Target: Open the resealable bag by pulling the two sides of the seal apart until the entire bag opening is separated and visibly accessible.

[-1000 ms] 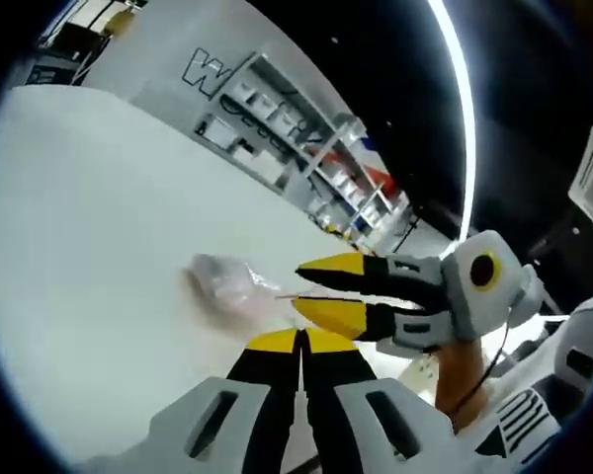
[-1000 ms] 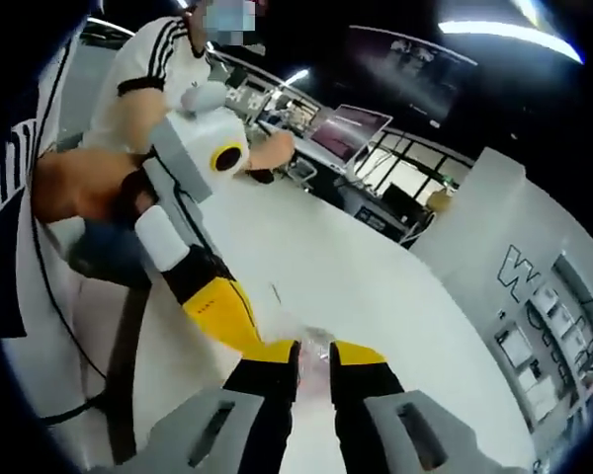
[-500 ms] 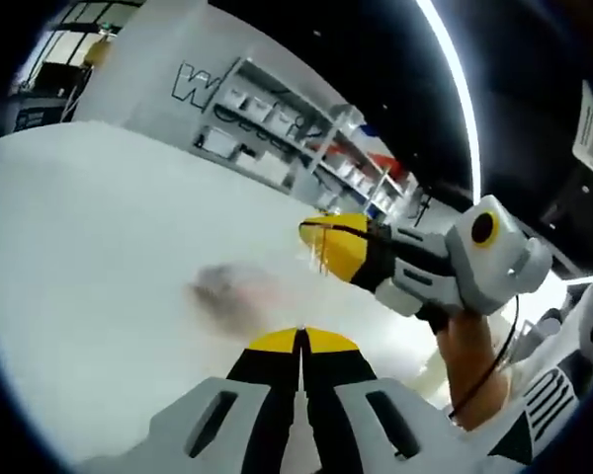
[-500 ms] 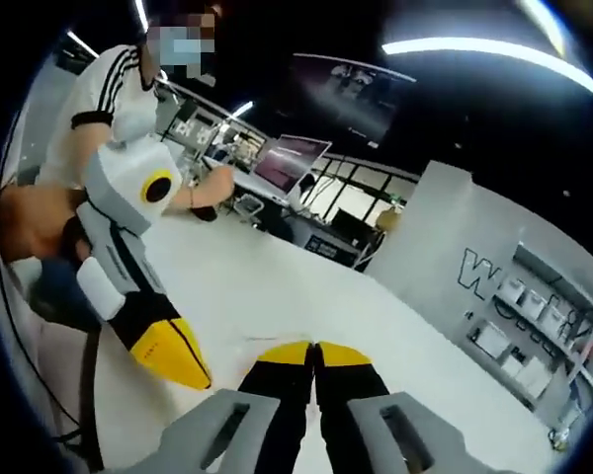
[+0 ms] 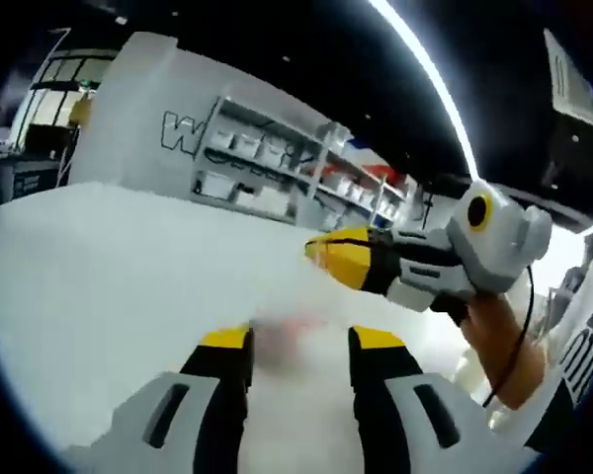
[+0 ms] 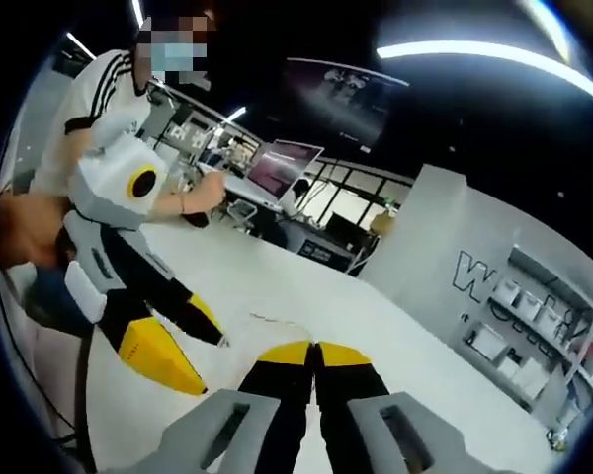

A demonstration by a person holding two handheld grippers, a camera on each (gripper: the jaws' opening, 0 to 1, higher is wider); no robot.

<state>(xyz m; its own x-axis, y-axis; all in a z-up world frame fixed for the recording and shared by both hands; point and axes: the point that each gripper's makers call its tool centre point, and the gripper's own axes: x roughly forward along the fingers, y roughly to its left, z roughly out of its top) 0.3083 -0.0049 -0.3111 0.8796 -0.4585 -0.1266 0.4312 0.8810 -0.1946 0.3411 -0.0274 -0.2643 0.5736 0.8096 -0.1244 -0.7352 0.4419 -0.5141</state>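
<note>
Behind, wall shelves (image 5: pixel 277 173) beyond table (image 5: pixel 99 267).

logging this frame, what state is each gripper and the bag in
left gripper: open, jaws spread apart, holding nothing
right gripper: shut, jaws pressed together
resealable bag: blurred, lying on the white table between the left gripper's jaws; seal state cannot be told

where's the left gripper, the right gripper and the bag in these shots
left gripper (image 5: pixel 298 344): left gripper view, the gap midway between its yellow tips.
right gripper (image 6: pixel 314 348): right gripper view, where its closed yellow tips meet.
bag (image 5: pixel 289 334): left gripper view, the blurred pale patch between the open jaws.
</note>
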